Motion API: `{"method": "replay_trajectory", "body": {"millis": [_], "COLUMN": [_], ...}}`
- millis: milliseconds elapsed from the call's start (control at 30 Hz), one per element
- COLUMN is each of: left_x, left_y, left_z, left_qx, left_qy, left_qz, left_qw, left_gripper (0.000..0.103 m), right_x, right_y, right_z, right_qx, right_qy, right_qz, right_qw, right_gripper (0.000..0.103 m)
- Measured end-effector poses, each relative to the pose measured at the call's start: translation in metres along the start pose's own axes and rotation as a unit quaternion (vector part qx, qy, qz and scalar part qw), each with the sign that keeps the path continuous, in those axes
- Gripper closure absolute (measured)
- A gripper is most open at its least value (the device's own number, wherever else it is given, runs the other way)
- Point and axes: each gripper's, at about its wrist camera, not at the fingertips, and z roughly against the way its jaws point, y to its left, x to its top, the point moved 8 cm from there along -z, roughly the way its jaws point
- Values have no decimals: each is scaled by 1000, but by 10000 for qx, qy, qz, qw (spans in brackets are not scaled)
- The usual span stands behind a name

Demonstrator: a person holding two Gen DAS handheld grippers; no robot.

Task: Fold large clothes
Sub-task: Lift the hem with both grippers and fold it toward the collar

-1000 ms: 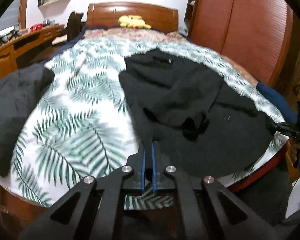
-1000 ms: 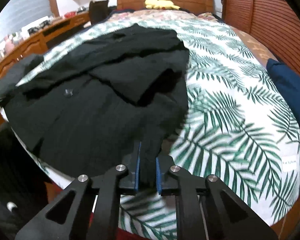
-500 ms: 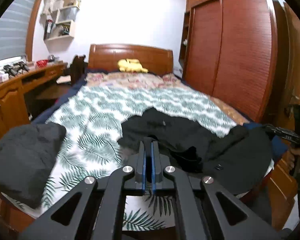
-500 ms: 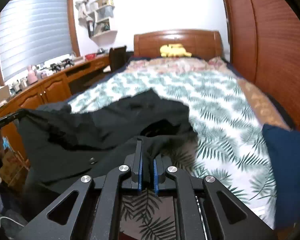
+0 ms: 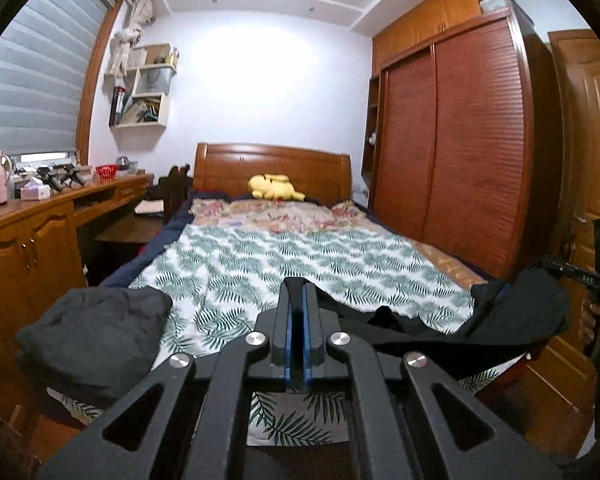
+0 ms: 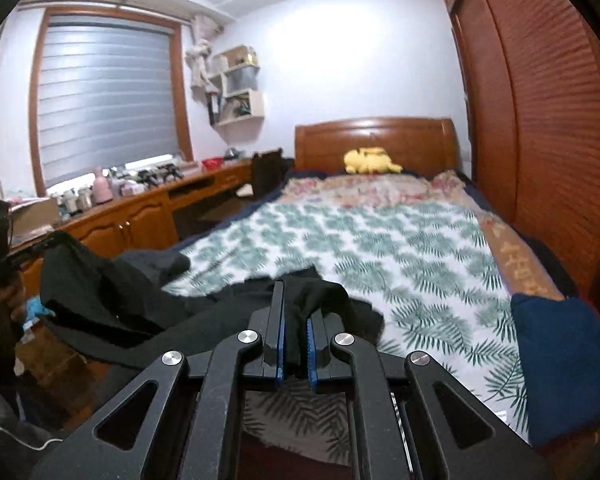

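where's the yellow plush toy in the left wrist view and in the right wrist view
Left wrist view: the yellow plush toy lies just left of centre, at the head of the bed, against the wooden headboard.
Right wrist view: the same toy sits right of centre in the upper half, again against the headboard.
Shared landmark: the white wall shelves, up and to the left of the toy in both views.

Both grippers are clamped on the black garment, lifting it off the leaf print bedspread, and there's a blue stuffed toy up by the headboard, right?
Nearly. The stuffed toy by the headboard is yellow, not blue; both wrist views show it. The rest holds: the left gripper and the right gripper are each shut on the black garment, held above the leaf print bedspread.
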Motion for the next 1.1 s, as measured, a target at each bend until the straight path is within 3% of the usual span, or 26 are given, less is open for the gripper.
{"method": "replay_trajectory", "body": {"millis": [133, 300, 500, 800, 1100], "left_x": [-2, -17, -21, -27, -23], "left_y": [7, 19, 27, 34, 57], "left_z": [-2, -55, -131, -250, -330], "left_qx": [111, 198, 396, 528, 547], "left_qy": [14, 398, 676, 768, 645], "left_qz": [-51, -5, -82, -51, 367], "left_qw": [9999, 9990, 9969, 9956, 9957], "left_gripper": [102, 102, 101, 101, 101], "right_x": [4, -9, -29, -63, -54], "right_y": [1, -12, -38, -98, -136], "right_z": [12, -22, -96, -219, -314], "right_qx": [-121, -236, -528, -942, -1277], "right_qy": [-84, 217, 634, 1054, 1209], "right_qz": [133, 162, 349, 332, 505], "right_qw": [9998, 9994, 9960, 9894, 9831], "right_gripper": [98, 97, 97, 97, 97]}}
